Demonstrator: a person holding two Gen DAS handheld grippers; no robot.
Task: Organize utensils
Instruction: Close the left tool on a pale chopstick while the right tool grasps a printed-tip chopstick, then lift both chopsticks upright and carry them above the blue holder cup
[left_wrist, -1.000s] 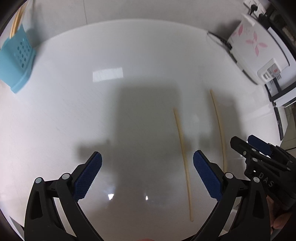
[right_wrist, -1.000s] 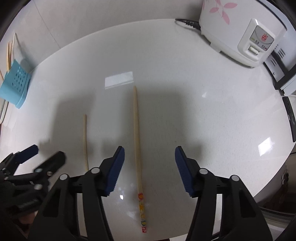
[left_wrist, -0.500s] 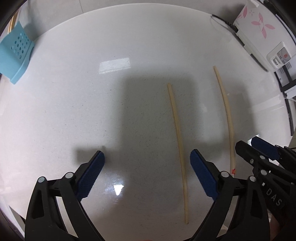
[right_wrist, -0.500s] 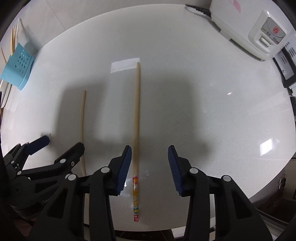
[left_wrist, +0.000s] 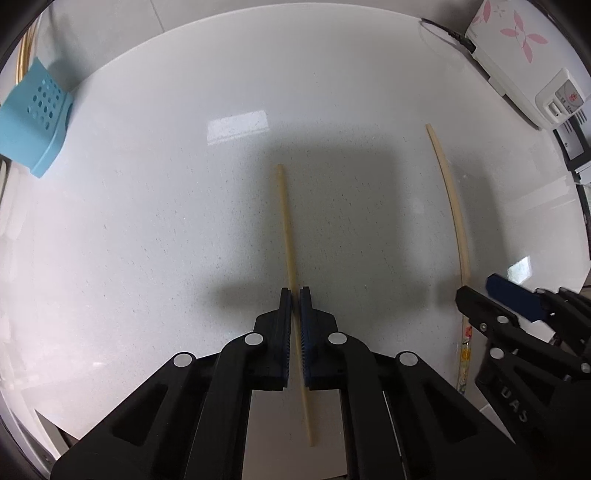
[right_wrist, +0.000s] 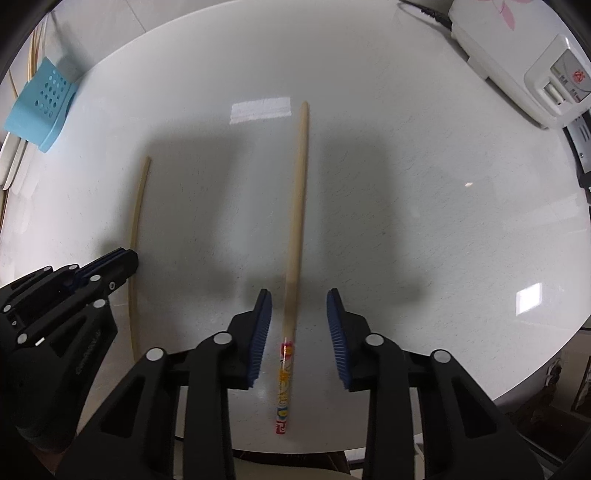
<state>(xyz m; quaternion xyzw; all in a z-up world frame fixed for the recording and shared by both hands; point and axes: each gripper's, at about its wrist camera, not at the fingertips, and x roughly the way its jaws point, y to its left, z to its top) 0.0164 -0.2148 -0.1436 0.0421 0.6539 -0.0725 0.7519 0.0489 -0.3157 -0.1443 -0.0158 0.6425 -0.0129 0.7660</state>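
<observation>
left gripper (left_wrist: 295, 295) has closed on plain chopstick (left_wrist: 286, 221).

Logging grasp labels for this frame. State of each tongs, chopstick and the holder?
left tongs: shut on plain chopstick
plain chopstick: clamped in the left tongs, tip near the table
right tongs: open, straddling the decorated chopstick
decorated chopstick: flat on the table, ungripped
blue utensil holder: at the table's far left edge, sticks poking out
</observation>
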